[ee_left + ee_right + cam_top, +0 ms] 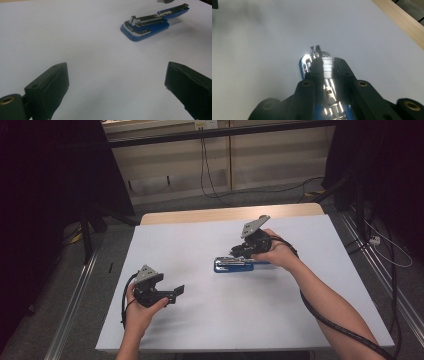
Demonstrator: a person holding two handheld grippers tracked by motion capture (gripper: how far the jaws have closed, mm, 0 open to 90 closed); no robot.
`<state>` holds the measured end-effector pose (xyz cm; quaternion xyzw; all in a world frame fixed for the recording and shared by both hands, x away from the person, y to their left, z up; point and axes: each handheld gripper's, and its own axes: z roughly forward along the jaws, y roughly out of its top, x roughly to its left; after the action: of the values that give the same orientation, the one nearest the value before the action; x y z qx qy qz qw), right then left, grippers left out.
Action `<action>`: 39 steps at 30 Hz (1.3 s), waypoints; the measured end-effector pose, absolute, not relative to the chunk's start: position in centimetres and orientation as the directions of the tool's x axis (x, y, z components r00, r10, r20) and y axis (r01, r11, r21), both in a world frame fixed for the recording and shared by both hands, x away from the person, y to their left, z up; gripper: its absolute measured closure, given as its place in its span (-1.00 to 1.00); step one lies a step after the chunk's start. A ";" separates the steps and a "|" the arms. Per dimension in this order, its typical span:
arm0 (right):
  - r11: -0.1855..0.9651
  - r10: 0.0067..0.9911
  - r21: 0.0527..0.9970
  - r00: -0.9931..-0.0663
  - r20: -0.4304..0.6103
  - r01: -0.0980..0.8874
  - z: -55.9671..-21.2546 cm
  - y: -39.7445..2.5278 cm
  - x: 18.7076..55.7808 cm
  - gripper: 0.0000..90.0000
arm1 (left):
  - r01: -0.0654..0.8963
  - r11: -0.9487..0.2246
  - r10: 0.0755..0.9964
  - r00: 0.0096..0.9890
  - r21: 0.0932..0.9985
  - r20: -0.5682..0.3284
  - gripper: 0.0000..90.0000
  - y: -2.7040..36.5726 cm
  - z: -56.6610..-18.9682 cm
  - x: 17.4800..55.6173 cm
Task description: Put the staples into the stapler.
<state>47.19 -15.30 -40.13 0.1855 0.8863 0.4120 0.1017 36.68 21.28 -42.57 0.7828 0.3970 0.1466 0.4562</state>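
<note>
Up close, at the bottom of the left gripper view: two black jaws of the left gripper (117, 87), spread wide, with nothing between them. Hangs near the stapler (147, 27) but well apart from it, over bare white table (75, 37). Points toward the stapler's front end.

Seen from the high view: sits in the left hand (137, 312), with the left gripper (177, 291) on the near left side of the stapler (232, 265). Touches nothing on the table (200, 320).

Blue stapler with shiny silver parts, flat on the white table, about in the middle. Lies open, with its blue top swung back and its silver track bare.

Right above the stapler: right gripper (235, 254), held in the right hand (280, 255), tipped down at the stapler's top.

From the right gripper view: right gripper (328, 72) narrow, jaws close together. Pinches a small silver strip of staples (327, 65). Holds the strip just over the stapler's track, near the shiny front end of the stapler (305, 62). Cannot tell whether the strip touches the track.
</note>
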 end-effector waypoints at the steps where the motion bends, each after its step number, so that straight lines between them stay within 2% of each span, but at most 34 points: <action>1: 0.590 0.413 0.769 -0.910 -0.026 0.246 -40.1 -15.3 47.2 0.77 | 0.488 -0.268 0.755 0.642 0.831 -0.134 -0.88 21.3 -42.6 36.7; 39: 0.601 0.365 0.769 -0.931 -0.019 0.220 -41.0 -13.9 48.2 0.77 | 0.497 -0.259 0.764 0.630 0.828 -0.138 -0.88 21.6 -42.7 36.7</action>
<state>48.21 -13.86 -40.98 0.1644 0.8903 0.4155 0.0872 36.65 21.59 -42.70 0.7798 0.4043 0.1470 0.4548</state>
